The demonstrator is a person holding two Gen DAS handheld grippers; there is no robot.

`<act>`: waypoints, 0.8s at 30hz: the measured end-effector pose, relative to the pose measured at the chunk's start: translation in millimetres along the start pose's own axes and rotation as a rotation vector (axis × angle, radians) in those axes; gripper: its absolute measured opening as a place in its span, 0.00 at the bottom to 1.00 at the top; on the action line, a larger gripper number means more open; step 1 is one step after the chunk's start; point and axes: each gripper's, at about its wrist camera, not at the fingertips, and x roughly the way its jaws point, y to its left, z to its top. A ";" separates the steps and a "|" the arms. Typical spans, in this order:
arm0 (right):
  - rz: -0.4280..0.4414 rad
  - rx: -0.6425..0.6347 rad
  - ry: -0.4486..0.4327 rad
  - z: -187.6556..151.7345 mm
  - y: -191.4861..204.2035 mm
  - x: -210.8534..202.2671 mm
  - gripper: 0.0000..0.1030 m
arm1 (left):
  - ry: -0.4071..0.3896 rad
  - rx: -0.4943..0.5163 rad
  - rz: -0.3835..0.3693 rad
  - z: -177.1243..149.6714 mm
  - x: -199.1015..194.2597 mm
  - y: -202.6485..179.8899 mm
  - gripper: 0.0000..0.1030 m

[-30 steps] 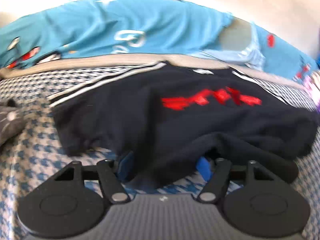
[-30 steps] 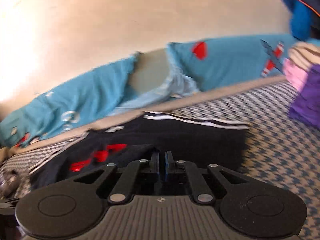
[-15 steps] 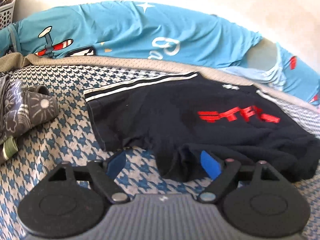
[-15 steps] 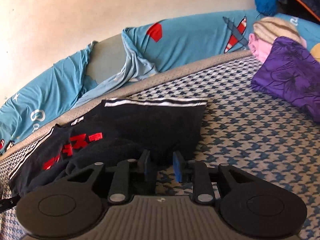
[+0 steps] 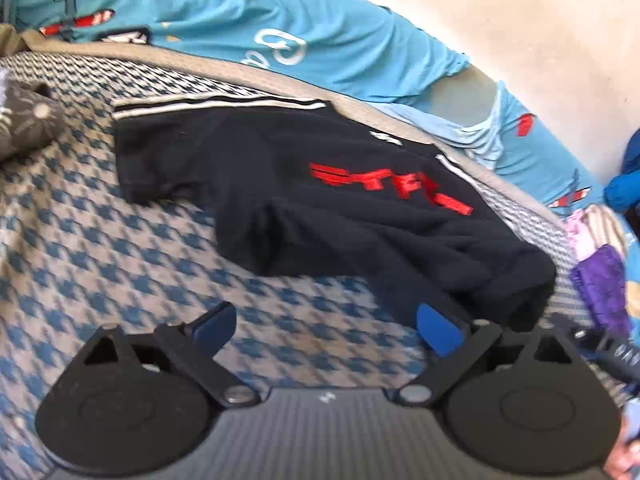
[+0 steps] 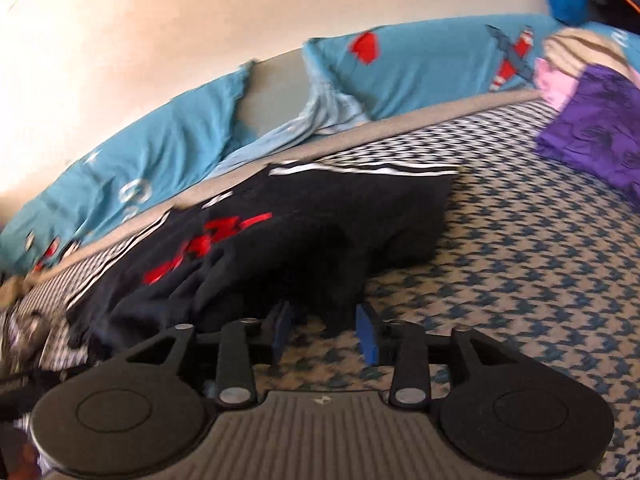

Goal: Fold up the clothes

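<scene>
While both grippers opening, shirt seemingly free.

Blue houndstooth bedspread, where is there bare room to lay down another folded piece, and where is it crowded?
Bare blue houndstooth bedspread lies between the black T-shirt with red lettering and the folded purple garment, and again between the shirt and the grey patterned cloth. It is crowded at the far edge, where the shirt meets the blue printed bedding.
</scene>
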 end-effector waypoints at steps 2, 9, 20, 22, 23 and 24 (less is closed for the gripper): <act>0.025 -0.044 0.000 -3.3 7.3 0.9 0.43 | 0.017 -0.008 -0.028 2.3 4.0 -8.1 0.96; 0.049 -0.134 0.018 -11.5 24.3 17.1 0.51 | 0.053 -0.055 -0.073 12.7 26.0 -24.8 0.99; 0.067 -0.199 -0.002 -15.2 44.8 47.1 0.54 | 0.098 -0.130 -0.043 14.3 62.7 -32.3 0.90; 0.074 -0.198 0.002 -15.5 47.2 51.6 0.54 | 0.096 -0.130 -0.044 13.5 63.2 -34.2 0.79; 0.079 -0.199 0.005 -15.7 48.4 53.7 0.52 | 0.096 -0.130 -0.046 13.2 63.3 -35.2 0.70; 0.084 -0.199 0.009 -16.3 49.7 56.0 0.50 | 0.096 -0.130 -0.046 12.7 62.9 -35.9 0.65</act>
